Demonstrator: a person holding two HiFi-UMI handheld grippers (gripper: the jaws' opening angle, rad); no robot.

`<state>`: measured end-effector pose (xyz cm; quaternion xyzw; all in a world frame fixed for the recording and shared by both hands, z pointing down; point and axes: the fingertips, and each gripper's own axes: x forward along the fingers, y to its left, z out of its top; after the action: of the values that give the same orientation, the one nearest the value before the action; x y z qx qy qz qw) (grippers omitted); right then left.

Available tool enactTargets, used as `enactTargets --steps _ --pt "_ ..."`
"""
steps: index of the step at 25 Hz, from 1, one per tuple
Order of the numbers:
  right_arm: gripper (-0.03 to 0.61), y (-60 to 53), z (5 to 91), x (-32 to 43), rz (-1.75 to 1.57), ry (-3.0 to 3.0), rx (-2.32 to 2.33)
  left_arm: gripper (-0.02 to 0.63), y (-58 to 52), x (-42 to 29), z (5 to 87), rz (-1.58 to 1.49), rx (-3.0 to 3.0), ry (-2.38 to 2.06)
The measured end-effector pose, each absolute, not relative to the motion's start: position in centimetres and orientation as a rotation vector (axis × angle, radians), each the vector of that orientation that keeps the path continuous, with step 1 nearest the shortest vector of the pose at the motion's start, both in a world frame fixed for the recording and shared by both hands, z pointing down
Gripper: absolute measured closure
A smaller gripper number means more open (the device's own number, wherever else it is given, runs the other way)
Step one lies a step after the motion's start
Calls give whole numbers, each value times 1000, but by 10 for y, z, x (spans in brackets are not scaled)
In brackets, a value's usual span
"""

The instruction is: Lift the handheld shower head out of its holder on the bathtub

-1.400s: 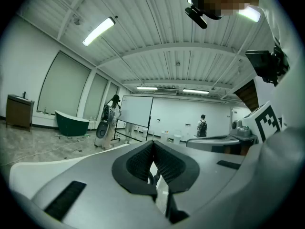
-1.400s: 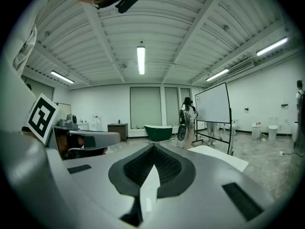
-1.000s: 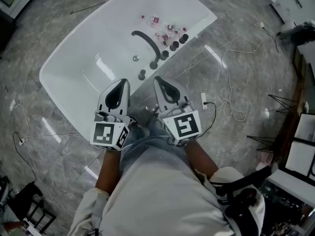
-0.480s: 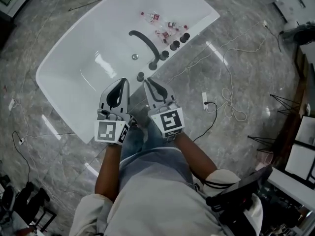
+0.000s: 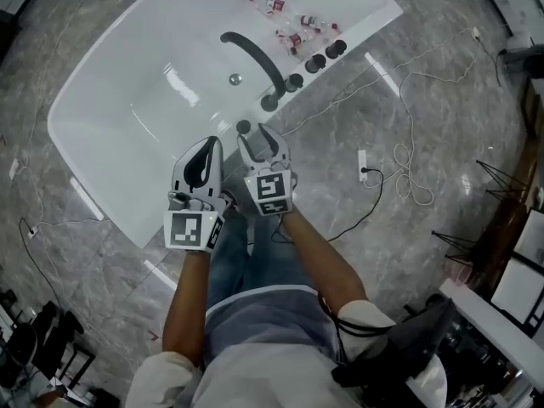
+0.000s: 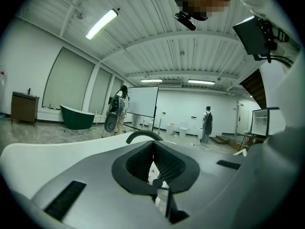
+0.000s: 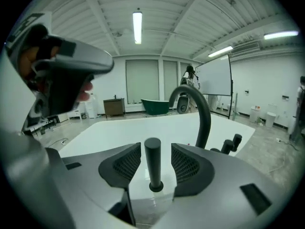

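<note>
Item one, white bathtub (image 5: 127, 92), set slantwise on a grey marble-patterned floor (image 5: 442, 75). On the tub's near rim we list a dark arched spout (image 5: 255, 58), a row of dark knobs (image 5: 325, 55) and the handheld shower head (image 7: 152, 163), a plain dark cylinder standing upright in its holder (image 7: 153, 187), a dark collar at its foot. Item two, right gripper (image 7: 156, 149): we find its jaws opening, one textured pad on each side of the shower head with a clear gap at both sides, so nothing is gripped. In the head view this gripper sits at the tub's rim with the shower head between its tips. Item three, left gripper (image 6: 153, 144): we record its jaws closed tip to tip with nothing clamped between them. It hangs just beside the right gripper, over the tub's near edge. Further along the rim beyond the knobs lie several small red-and-white items (image 5: 293, 28), too small for us to name. On the floor to the right we note a white power strip (image 5: 363, 161) and a loose white cable (image 5: 408, 155). In the left gripper view, far off, we list a dark green bathtub (image 6: 76, 118), a whiteboard (image 6: 143, 101) and two standing people, one beside the board (image 6: 117, 111) and one farther right (image 6: 207, 123).
</note>
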<state>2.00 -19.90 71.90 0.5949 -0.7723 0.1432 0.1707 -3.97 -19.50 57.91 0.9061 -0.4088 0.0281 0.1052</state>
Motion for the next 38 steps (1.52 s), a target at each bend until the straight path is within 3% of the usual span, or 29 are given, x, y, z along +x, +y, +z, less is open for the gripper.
enactTargets --steps 5,7,15,20,31,38 --pt "382 -227 784 15 431 -2157 1607 601 -186 -33 610 111 2654 -1196" --pt "414 -232 794 19 405 -2124 1601 601 -182 -30 614 118 2653 -1197" --pt "439 -210 756 7 346 -2166 1568 601 -183 -54 590 116 2655 -1229" --pt "439 -187 671 -5 263 -2226 1617 601 -182 -81 551 51 2668 -1235" --pt "439 -107 366 -35 65 -2488 1675 601 -126 -123 398 -51 2729 -1209" --pt "439 -61 224 -22 20 -2552 1684 601 -88 -123 302 -210 2767 -1185"
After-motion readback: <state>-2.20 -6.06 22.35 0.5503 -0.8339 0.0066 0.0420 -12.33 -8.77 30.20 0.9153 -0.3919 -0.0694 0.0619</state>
